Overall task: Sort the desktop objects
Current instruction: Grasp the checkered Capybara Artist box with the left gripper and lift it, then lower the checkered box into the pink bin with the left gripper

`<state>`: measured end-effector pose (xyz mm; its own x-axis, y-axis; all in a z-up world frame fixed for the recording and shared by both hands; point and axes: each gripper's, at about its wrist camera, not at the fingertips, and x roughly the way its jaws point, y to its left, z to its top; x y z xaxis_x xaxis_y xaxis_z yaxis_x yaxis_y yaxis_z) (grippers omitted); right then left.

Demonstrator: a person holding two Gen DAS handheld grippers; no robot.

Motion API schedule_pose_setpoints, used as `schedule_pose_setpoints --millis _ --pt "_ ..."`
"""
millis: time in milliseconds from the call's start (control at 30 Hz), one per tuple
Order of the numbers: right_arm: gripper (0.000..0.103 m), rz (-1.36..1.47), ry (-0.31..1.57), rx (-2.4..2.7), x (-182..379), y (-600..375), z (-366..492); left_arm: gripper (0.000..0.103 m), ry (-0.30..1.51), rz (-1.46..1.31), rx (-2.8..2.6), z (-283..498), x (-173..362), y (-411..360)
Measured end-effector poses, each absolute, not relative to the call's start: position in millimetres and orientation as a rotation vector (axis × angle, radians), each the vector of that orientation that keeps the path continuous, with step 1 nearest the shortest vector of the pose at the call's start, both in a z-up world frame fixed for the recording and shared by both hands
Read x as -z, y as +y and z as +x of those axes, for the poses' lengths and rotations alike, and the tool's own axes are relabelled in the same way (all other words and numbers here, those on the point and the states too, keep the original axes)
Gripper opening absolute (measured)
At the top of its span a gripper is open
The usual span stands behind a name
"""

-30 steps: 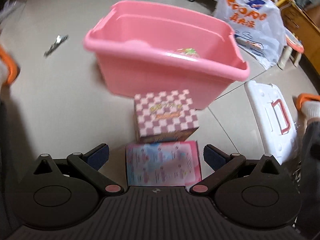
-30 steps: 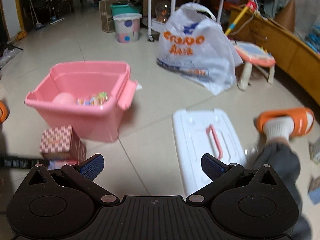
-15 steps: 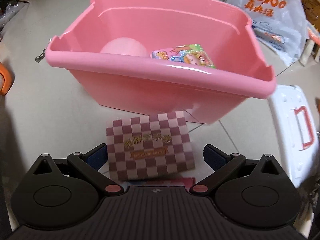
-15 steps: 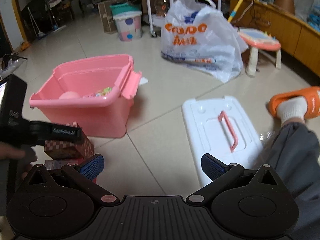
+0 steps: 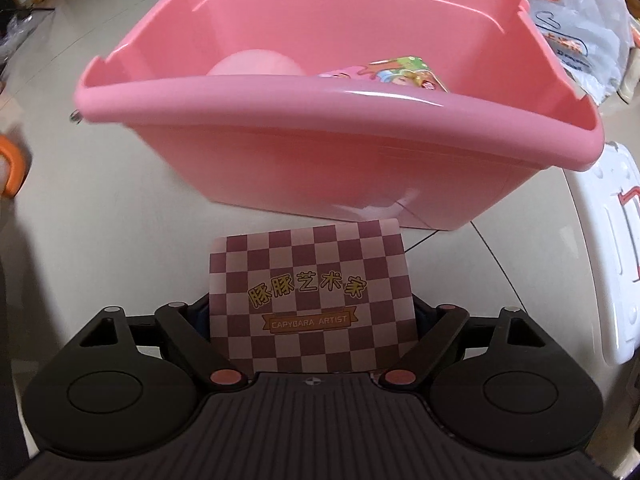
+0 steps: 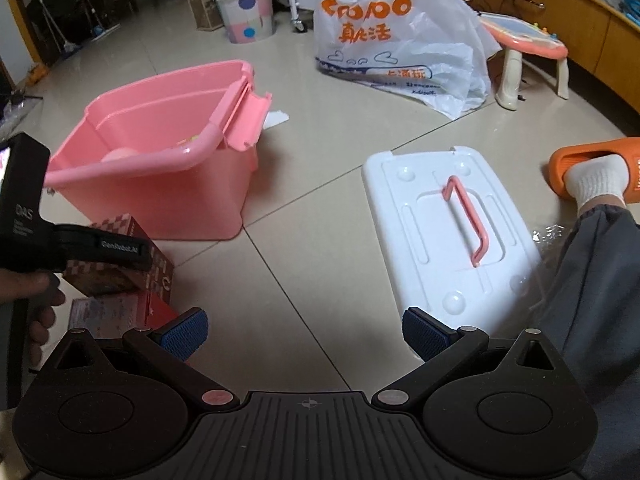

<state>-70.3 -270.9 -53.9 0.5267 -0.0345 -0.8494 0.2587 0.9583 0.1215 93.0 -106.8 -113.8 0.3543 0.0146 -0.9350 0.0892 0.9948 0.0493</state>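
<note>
Checkered box (image 5: 312, 292) sits between the closing left gripper (image 5: 314, 312) jaws

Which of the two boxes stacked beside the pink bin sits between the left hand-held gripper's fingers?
The checkered box, printed "CAPYBARA ARTIST", on top. The flatter pink box lies underneath it, outside the closing left hand-held gripper.

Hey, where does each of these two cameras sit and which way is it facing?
Left wrist: on the left tool, aimed steeply down at the checkered box between its closing jaws, bin behind.
Right wrist: on the open right tool, facing floor and lid; a leg shows.
Shared: bin, box, lid.
</note>
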Motion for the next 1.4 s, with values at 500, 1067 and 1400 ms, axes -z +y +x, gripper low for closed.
schedule_pose_setpoints --millis 500,1067,1400 --pt "0.103 0.208 0.913 0.156 31.6 -261.2 -84.5 0.086 1.087 0.121 0.107 51.7 19.8 -99.5" --pt "0.103 0.294 0.876 0.176 27.1 -275.7 -96.3 0.086 0.912 0.078 0.209 60.3 -69.1 -124.0" --pt "0.103 0.355 0.904 0.201 37.6 -284.2 -90.8 0.086 0.912 0.051 0.184 116.9 -71.6 -139.7"
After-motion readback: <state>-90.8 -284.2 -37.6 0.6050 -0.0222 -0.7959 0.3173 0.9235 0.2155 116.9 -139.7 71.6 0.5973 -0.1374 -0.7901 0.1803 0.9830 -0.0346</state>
